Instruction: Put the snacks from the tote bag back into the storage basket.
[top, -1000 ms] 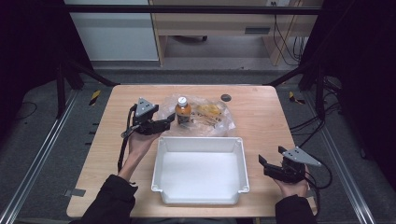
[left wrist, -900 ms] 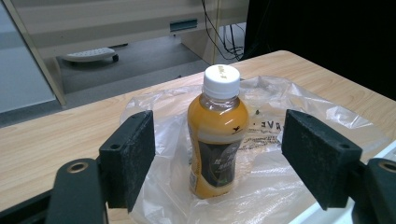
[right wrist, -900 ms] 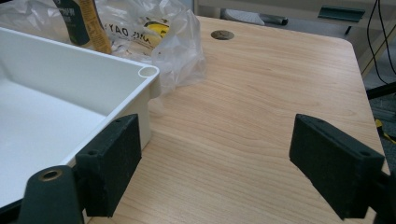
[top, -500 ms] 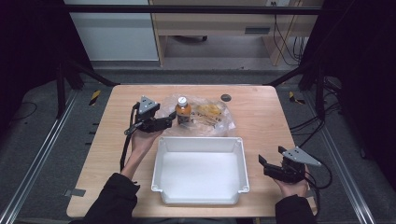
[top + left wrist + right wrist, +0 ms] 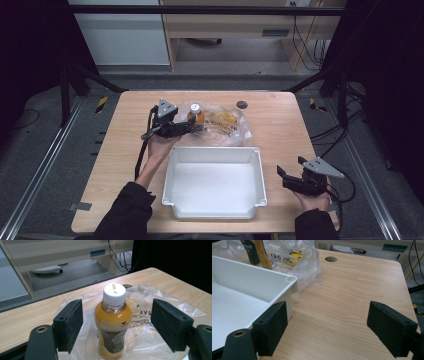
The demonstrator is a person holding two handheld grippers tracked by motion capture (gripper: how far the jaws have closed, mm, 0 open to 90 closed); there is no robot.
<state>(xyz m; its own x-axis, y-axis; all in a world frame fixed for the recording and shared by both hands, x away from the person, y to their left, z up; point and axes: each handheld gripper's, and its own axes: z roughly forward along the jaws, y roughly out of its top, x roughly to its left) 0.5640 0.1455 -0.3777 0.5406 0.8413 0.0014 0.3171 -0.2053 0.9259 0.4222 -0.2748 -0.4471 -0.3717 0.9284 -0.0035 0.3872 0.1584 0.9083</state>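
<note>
A bottle of orange drink (image 5: 195,114) with a white cap stands upright on a crumpled clear plastic bag (image 5: 231,125) at the back middle of the table. My left gripper (image 5: 190,125) reaches in from the bottle's left. In the left gripper view the bottle (image 5: 113,322) stands between the two wide-set pads (image 5: 68,325), with a gap on each side, so my left gripper (image 5: 120,323) is open. My right gripper (image 5: 284,178) rests open at the table's front right, to the right of the white tub (image 5: 215,155), with nothing between its pads (image 5: 270,326).
The white tub's corner (image 5: 291,279) sits just left of my right gripper (image 5: 329,327), and the bag (image 5: 307,262) lies behind it. A round grommet (image 5: 242,104) is set in the wooden table (image 5: 280,130) near the back edge. Cables trail from both grippers.
My left gripper has edged a little to the right, closer around the bottle. The right gripper has not moved.
</note>
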